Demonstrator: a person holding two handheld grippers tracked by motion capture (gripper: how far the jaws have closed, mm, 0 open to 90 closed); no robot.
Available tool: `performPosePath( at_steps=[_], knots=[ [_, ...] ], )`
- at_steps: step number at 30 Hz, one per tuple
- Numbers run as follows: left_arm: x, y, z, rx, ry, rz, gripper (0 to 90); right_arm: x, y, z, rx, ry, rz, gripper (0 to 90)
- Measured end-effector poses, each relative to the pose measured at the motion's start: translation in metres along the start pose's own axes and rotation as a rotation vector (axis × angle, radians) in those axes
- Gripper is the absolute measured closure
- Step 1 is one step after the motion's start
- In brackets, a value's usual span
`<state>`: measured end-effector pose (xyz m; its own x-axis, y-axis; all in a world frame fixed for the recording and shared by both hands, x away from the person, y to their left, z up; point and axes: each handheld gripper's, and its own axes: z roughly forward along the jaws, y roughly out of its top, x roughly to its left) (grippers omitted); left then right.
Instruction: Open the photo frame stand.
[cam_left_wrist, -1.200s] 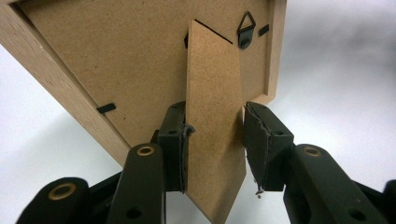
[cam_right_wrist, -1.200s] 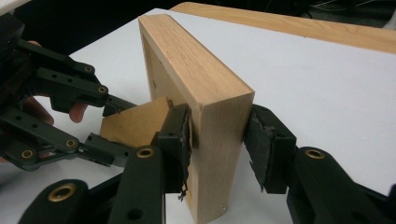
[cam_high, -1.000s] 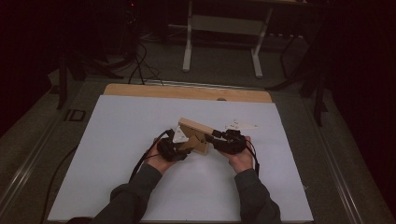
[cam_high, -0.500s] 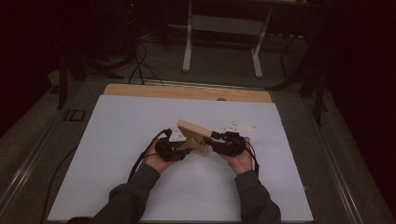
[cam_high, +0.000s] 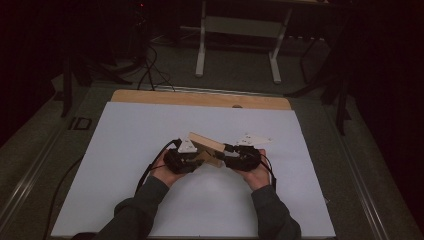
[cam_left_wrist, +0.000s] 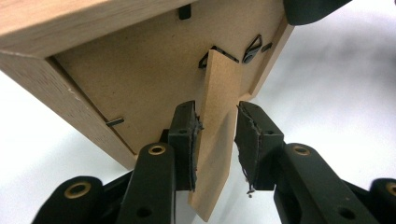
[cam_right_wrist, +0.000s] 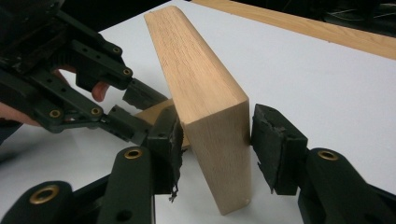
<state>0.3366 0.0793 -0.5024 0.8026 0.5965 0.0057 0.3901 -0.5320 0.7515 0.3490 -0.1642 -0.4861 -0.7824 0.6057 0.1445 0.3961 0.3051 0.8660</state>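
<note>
Your left gripper (cam_left_wrist: 212, 140) jaws just closing round easel leg (cam_left_wrist: 215, 135) behind picture frame (cam_right_wrist: 205, 112) — one pad touching, no pinch. Right gripper (cam_right_wrist: 215, 140) just opening (frame edge between loose jaws) — handover to leg-unfolding likely.

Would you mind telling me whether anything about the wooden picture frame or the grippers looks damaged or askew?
The black pads on the left gripper are frayed, with shreds hanging off the edges. The light wooden picture frame is held tilted above the white table, its brown fibreboard stand swung out.
</note>
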Motion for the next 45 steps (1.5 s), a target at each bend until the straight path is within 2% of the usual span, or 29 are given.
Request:
performPosePath(
  at_steps=[14,22,45],
  knots=[
    [-0.001,-0.006,-0.001,0.001,0.005,-0.002,74.8,0.008,-0.003,-0.002,0.020,0.012,-0.020,50.2],
    [-0.003,-0.010,-0.001,0.004,-0.001,0.000,74.9,0.013,-0.005,-0.002,0.035,0.012,-0.051,48.9],
    [-0.005,-0.016,-0.001,0.004,-0.007,0.004,74.5,0.019,-0.008,-0.001,0.061,0.026,-0.075,44.0]
  ],
)
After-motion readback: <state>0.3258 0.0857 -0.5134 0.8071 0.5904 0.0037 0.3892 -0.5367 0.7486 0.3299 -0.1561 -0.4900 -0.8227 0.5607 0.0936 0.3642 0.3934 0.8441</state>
